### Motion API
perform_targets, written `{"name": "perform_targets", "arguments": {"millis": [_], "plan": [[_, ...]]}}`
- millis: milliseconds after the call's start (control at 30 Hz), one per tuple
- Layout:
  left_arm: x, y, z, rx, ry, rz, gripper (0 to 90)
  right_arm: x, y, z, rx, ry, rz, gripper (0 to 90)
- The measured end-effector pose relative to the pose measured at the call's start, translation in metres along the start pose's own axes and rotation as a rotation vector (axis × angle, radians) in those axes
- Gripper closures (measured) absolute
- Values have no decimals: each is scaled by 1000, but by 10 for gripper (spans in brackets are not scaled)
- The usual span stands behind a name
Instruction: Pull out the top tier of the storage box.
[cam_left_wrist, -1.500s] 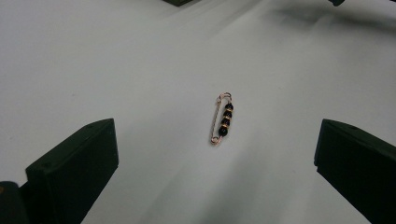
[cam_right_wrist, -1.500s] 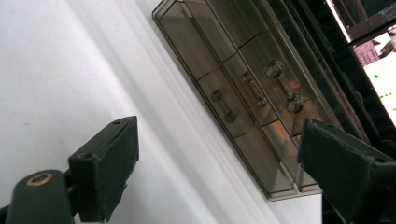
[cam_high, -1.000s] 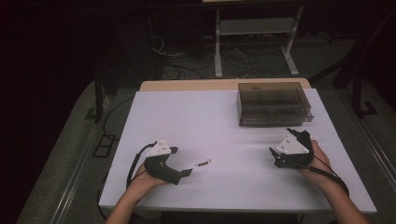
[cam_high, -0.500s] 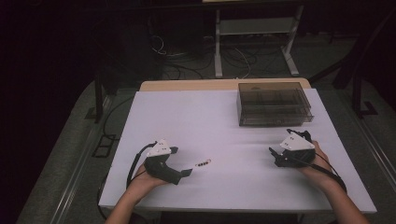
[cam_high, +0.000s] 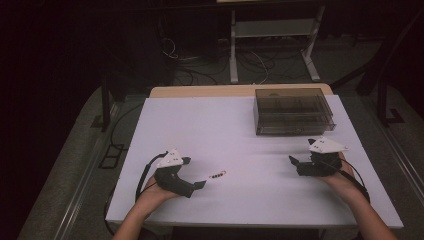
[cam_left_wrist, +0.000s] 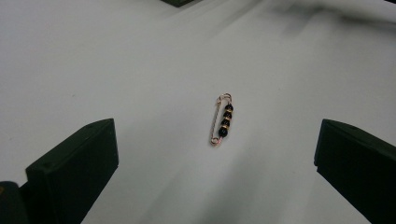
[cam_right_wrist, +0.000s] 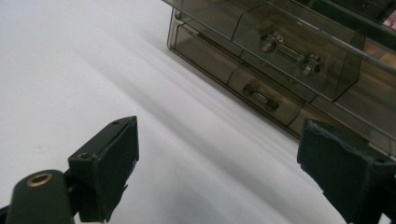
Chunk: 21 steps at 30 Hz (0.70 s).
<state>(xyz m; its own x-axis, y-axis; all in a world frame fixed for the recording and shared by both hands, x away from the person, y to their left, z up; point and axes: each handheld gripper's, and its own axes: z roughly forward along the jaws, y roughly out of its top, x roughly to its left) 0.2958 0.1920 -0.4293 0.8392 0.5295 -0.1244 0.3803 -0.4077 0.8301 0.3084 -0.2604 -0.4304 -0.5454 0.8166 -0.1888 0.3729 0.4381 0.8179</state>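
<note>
So from the high view we've got a white table with the left gripper sitting near the front left edge, held in the person's left hand; just past its tips lies a small beaded safety pin, close but not touching; over on the right side the right gripper rests on the table in the right hand, pointing inward toward the middle; behind it, near the far right corner, stands a smoky see-through drawer box, apart from the gripper. Moving to the left gripper view, we see the jaws spread wide with nothing in them; the safety pin lies flat on the bare table ahead, roughly centred between the two jaws but further out, with black beads and gold spacers strung on a coppery wire. In the right gripper view the jaws are also spread wide and empty; the drawer box sits ahead and off to the right, drawers closed, with metal handles showing on the fronts; the white table takes up the left.
</note>
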Motion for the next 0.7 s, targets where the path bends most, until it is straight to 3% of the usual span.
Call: {"name": "perform_targets", "arguments": {"millis": [67, 100, 233, 267, 467, 567, 700], "plan": [[0, 0, 0, 0, 0, 1, 0, -1, 0, 0, -2, 8, 16, 122], [0, 0, 0, 1, 0, 2, 0, -4, -1, 0, -1, 29, 56, 122], [0, 0, 0, 1, 0, 2, 0, -8, -2, 0, 1, 60, 108, 122], [0, 0, 0, 1, 0, 2, 0, -11, -2, 0, 1, 79, 141, 122], [0, 0, 0, 2, -1, 2, 0, -16, -3, 0, -1, 115, 200, 122], [0, 0, 0, 1, -1, 2, 0, -21, -3, 1, 14, 156, 240, 122], [0, 0, 0, 3, -1, 1, 0, -24, -4, 3, 33, 172, 279, 122]]}}
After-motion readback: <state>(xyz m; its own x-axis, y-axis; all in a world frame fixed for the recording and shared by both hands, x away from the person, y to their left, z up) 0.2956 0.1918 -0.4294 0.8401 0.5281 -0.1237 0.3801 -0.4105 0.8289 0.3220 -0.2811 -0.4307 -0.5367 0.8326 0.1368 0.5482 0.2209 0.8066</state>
